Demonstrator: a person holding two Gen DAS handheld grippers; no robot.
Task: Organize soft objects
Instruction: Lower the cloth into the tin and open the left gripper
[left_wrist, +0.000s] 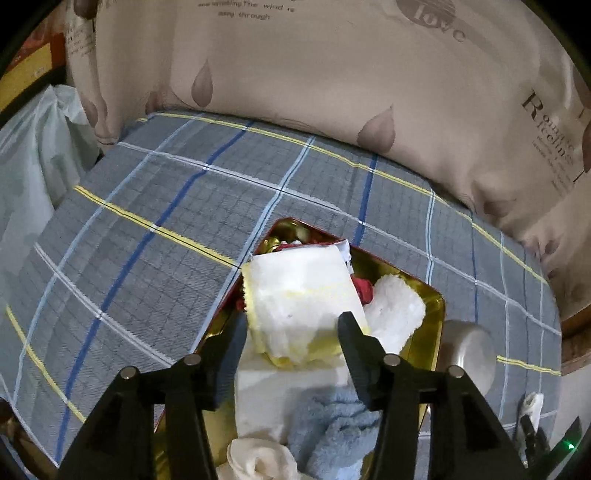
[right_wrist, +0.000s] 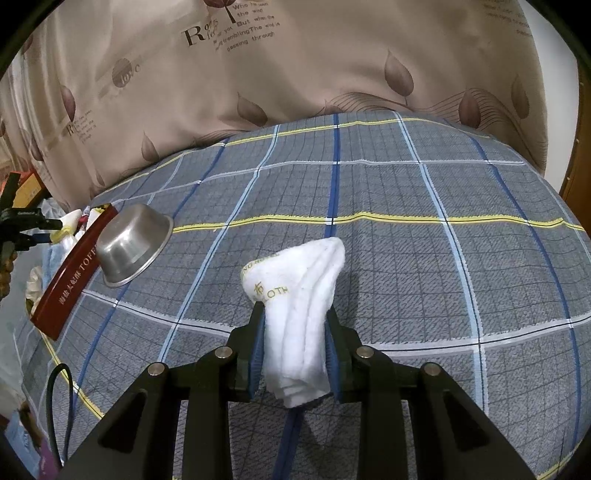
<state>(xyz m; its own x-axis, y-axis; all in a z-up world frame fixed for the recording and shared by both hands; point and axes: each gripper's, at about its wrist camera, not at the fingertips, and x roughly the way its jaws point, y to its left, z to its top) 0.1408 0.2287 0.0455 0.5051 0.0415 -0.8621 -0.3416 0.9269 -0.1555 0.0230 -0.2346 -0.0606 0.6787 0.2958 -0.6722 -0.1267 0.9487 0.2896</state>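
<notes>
In the left wrist view, a gold-lined tin (left_wrist: 436, 306) on the plaid bed holds several soft items: a folded white towel with yellow trim (left_wrist: 299, 299), a fluffy white roll (left_wrist: 399, 310), a blue towel (left_wrist: 332, 435) and a cream cloth (left_wrist: 258, 458). My left gripper (left_wrist: 293, 321) is over the tin, its jaws open on either side of the yellow-trimmed towel, which rests on the pile. My right gripper (right_wrist: 295, 308) is shut on a folded white cloth with gold lettering (right_wrist: 299, 295), held above the bedsheet.
An upturned steel bowl (right_wrist: 133, 243) leans against the tin's red side (right_wrist: 74, 280). A beige leaf-print quilt (right_wrist: 258, 74) is piled along the far side of the grey plaid sheet (right_wrist: 443, 277). A white plastic bag (left_wrist: 33, 155) sits at the bed's left edge.
</notes>
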